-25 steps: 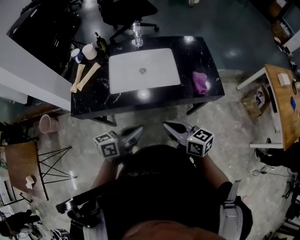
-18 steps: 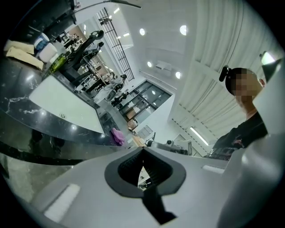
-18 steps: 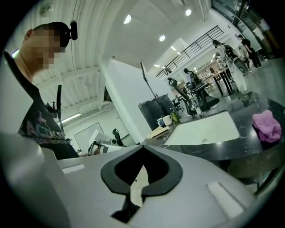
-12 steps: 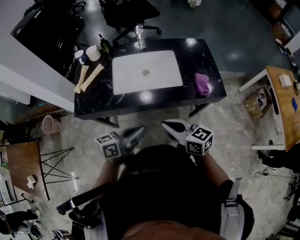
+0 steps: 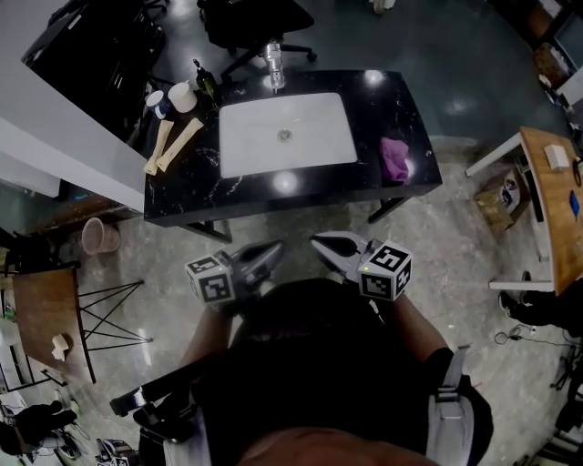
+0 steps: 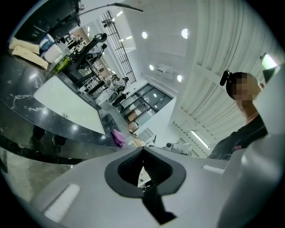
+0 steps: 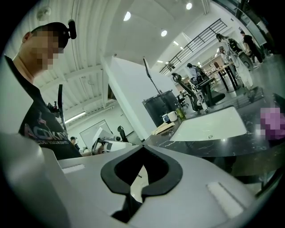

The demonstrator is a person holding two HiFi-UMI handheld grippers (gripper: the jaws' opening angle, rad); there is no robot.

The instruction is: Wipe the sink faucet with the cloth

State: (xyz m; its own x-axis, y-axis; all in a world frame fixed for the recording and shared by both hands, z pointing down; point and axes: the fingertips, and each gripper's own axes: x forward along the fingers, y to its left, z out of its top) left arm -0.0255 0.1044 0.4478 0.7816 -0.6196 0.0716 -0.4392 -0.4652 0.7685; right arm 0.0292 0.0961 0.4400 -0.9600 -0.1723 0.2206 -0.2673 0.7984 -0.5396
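A white sink [image 5: 287,135] is set in a black marble counter [image 5: 392,109], with a chrome faucet [image 5: 274,65] at its far rim. A purple cloth [image 5: 395,158] lies bunched on the counter right of the basin; it also shows in the left gripper view [image 6: 118,137] and the right gripper view [image 7: 272,121]. Both grippers hang close to the person's body, well short of the counter's near edge. The left gripper [image 5: 273,249] is shut and empty. The right gripper [image 5: 317,242] is shut and empty too.
Cups, a dark bottle [image 5: 201,77] and two pale wooden pieces [image 5: 169,144] sit on the counter's left end. A black office chair [image 5: 250,20] stands behind the counter. A wooden table [image 5: 549,196] is at the right, a pink bucket [image 5: 97,237] on the floor at left.
The view has shifted slightly, so the counter sits a little higher and further right in the head view. Both grippers stay shut near the body; the right one turned a little.
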